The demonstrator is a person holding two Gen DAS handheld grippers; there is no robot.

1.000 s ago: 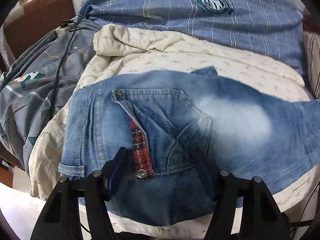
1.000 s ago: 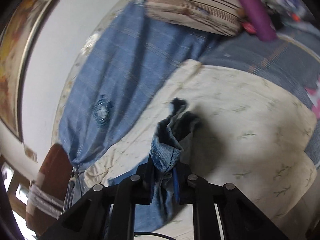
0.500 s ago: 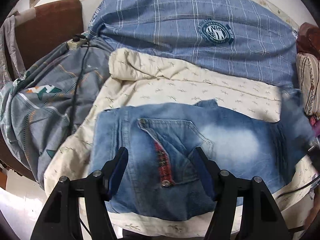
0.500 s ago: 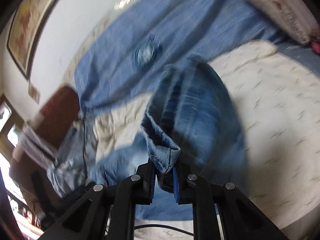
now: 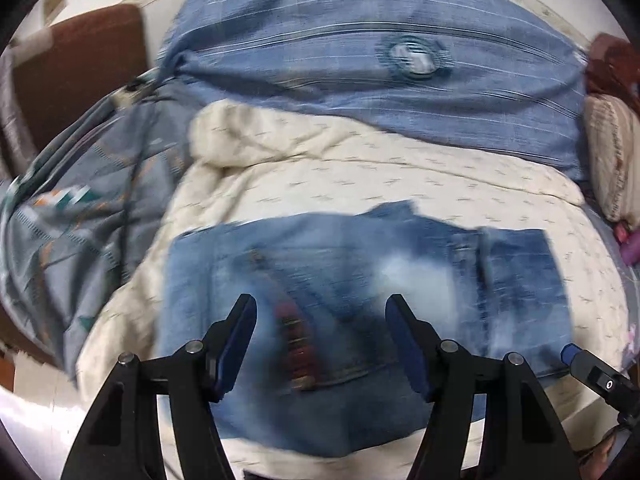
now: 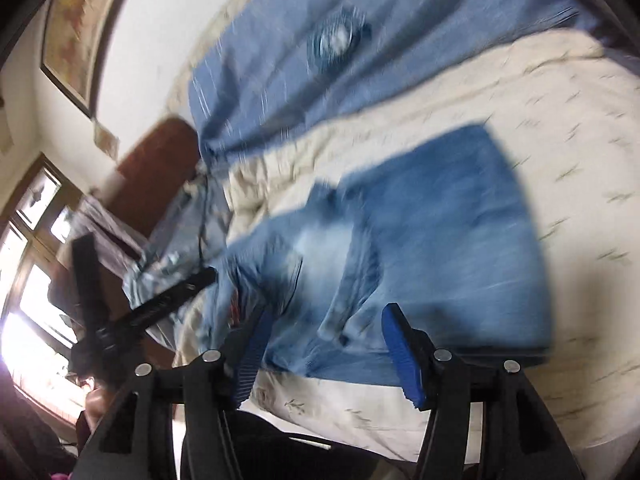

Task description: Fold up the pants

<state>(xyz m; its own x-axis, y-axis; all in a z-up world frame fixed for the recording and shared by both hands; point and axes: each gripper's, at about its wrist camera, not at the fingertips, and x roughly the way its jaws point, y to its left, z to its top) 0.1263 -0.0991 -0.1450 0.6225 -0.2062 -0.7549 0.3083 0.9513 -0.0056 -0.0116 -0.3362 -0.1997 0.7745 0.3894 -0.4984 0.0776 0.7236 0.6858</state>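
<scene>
1. Covering the bed is a cream quilted bedspread (image 5: 360, 176) with a small sprig print, and it is carrying everything the task concerns.
2. Along the far edge of the bed, a blue striped fabric with a round emblem (image 5: 360, 60) is lying bunched against the white wall.
3. At the left edge of the bed, a grey patterned blanket (image 5: 80, 208) is hanging down beside a brown padded headboard (image 5: 80, 68).
4. At the right edge, a beige striped pillow (image 5: 612, 152) is resting.
5. A pair of faded light-blue denim pants (image 5: 360, 280) is lying on the bedspread near the bed's near edge, with one end folded over onto the rest, so that a doubled layer is showing toward the right in the left wrist view.
6. A red plaid lining strip with metal buttons (image 5: 294, 340) is showing at the open fly.
7. The left gripper (image 5: 320, 344) is hovering over the waist area with its jaws standing wide and gripping nothing; the blue pads are clear of the denim.
8. The right gripper (image 6: 326, 344) is hanging over the folded end, its jaws opening; denim is lying below and between them, but the pads are not pressing on it.
9. Both views are blurring with motion.
10. A framed picture (image 6: 76, 32) is hanging on the wall in the right wrist view.
</scene>
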